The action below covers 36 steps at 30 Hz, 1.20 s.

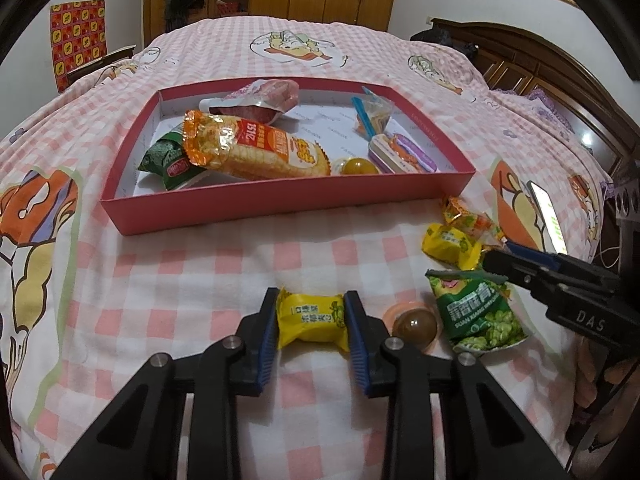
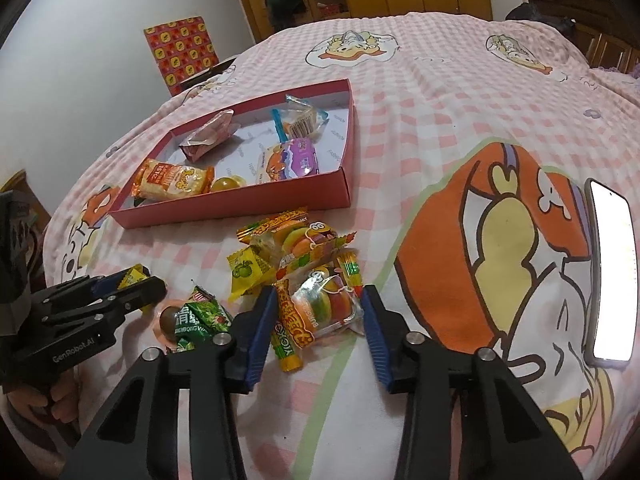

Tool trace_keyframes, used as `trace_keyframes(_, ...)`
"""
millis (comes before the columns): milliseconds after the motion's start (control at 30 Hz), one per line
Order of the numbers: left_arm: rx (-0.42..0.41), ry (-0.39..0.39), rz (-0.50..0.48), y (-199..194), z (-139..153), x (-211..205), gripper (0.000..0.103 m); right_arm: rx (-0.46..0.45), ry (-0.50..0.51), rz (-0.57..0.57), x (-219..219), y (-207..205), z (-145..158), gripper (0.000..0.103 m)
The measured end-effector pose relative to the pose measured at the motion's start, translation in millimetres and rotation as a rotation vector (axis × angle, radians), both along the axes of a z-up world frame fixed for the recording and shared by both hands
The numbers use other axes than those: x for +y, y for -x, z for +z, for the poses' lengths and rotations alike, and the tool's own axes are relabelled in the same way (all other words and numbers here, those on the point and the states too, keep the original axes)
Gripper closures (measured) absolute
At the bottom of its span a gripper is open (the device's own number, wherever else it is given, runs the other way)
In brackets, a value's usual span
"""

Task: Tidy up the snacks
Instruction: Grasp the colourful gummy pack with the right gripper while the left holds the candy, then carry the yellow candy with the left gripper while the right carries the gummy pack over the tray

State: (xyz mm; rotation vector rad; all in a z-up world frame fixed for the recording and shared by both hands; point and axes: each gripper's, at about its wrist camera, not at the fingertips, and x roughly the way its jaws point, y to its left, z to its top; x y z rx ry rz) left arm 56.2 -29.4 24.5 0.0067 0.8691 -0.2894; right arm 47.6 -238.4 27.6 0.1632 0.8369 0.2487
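My left gripper (image 1: 312, 295) is shut on a small yellow snack packet (image 1: 311, 320), just above the pink checked bedspread; the right wrist view shows that gripper (image 2: 140, 282) at the far left with the packet's corner (image 2: 134, 275) sticking out. My right gripper (image 2: 318, 300) stands open, its blue pads on either side of a clear burger-gummy packet (image 2: 320, 306) lying on the bed. The red box (image 1: 280, 205) (image 2: 240, 205) behind them holds an orange cracker pack (image 1: 256, 148), a green packet (image 1: 168, 160), a red pack (image 1: 260, 100) and several small sweets.
Loose on the bedspread are a green pea packet (image 1: 476, 312) (image 2: 200, 316), a brown jelly cup (image 1: 414, 326) (image 2: 166, 318), another yellow packet (image 1: 452, 244) (image 2: 246, 268) and a second gummy packet (image 2: 296, 236). A lit phone (image 2: 612, 276) lies at the right. A wooden headboard (image 1: 540, 64) stands far right.
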Motion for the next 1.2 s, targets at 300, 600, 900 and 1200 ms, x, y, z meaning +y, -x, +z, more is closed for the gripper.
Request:
trace_keyframes(300, -0.009, 0.035, 0.015, 7, 9, 7, 0.071, -0.009, -0.035, -0.011, -2, 6, 5, 0.071)
trace_keyframes(600, -0.022, 0.060, 0.038, 14, 20, 15, 0.071, -0.043, -0.043, 0.001, 2, 15, 22, 0.074)
trace_keyframes(900, -0.055, 0.067, 0.049, 19, 34, 20, 0.071, -0.071, -0.047, 0.019, 10, 17, 36, 0.074)
trace_keyframes(1200, -0.071, 0.063, 0.061, 11, 47, 24, 0.071, -0.077, -0.033, 0.052, 25, 8, 47, 0.074)
